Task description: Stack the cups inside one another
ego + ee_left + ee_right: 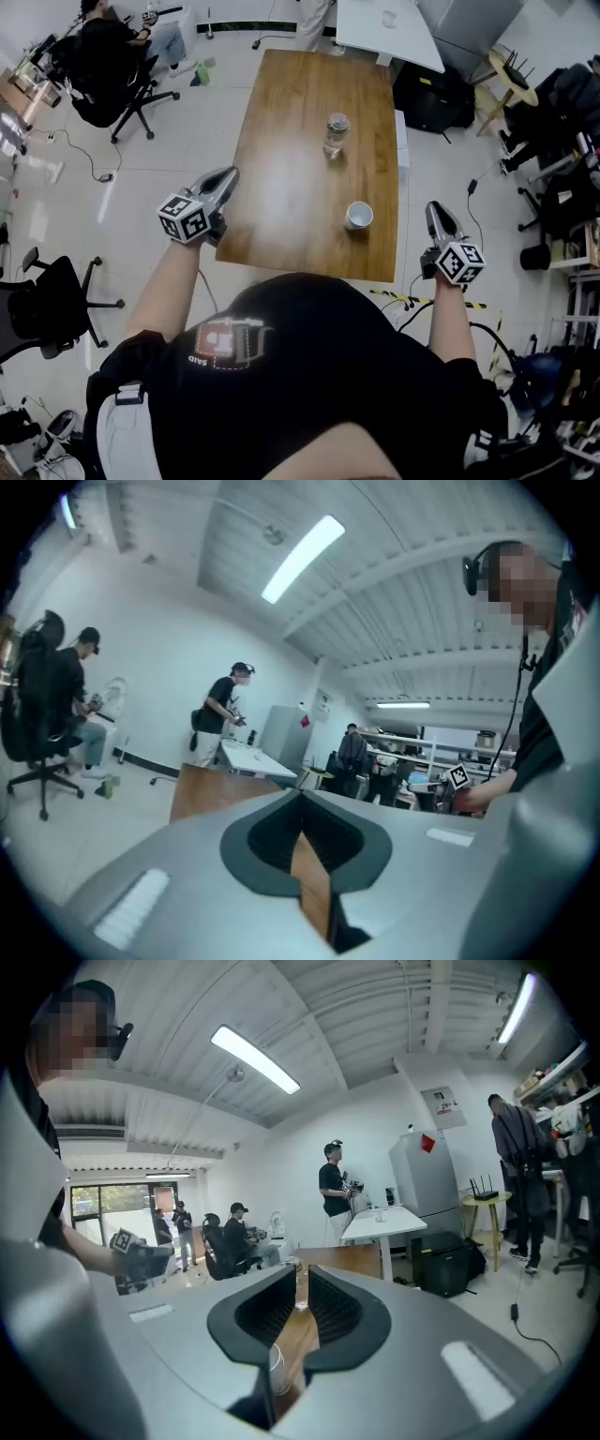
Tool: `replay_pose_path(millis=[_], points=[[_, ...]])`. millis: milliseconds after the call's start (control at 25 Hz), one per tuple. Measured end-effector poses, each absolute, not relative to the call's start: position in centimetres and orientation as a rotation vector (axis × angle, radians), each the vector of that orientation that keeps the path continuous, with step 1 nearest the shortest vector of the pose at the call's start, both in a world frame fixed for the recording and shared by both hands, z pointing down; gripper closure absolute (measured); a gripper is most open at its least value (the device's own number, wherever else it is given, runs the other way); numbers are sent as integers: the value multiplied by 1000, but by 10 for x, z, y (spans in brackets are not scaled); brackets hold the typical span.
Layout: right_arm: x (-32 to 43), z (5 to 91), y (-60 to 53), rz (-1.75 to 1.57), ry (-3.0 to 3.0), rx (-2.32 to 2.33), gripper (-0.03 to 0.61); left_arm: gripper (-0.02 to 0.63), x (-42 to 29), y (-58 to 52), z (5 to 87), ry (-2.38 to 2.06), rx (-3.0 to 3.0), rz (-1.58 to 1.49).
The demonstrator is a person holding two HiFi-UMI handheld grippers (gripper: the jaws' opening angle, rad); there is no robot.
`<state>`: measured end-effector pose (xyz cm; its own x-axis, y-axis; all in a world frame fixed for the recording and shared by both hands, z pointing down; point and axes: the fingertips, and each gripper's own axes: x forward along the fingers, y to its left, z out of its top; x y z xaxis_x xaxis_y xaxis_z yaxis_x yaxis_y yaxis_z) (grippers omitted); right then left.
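Wood table [281,169], seen from above. Clear cups [337,134] stand about mid-table, toward the far edge; they look nested, but the count can't be told. White cup [358,216] stands alone near the right edge, toward the near-right corner, well apart from the clear cups. Neither gripper touches either.

Left gripper [230,173] is at the table's left edge, toward the near-left corner, with its tips just over the wood. Its jaws are clenched, tips meeting, with nothing between them. Its own view shows only a strip of tabletop through the gap behind the tips.

Right gripper [434,208] is off the table, just past the right edge by the near-right corner, roughly level with the white cup and near it without contact. Its jaws are released and stand a thin slit apart. Nothing is held. In the right gripper view the white cup shows low in the opening behind the pads, out on the table beyond.

Around the table: a white table [389,28] past the far edge, a seated person [103,47] at far left, and a black chair [56,300] on the floor to the left.
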<state>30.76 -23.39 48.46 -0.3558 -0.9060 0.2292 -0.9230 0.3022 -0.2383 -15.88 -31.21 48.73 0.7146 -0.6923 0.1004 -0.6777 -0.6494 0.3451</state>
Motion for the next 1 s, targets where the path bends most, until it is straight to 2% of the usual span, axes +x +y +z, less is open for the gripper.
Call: replay_pose_path(millis=[160,440,1000], points=[[279,487,-256,532,-2534,1681,563,612,-196,-287,513,-1136,2463,-89],[247,490,-270,591,-2616,1575,566,612,-201,-274,517,-1144,2477,-71],[260,496,-262,591,-2553,1583,568,612,-184,-285,498,-1100,2541,-82]])
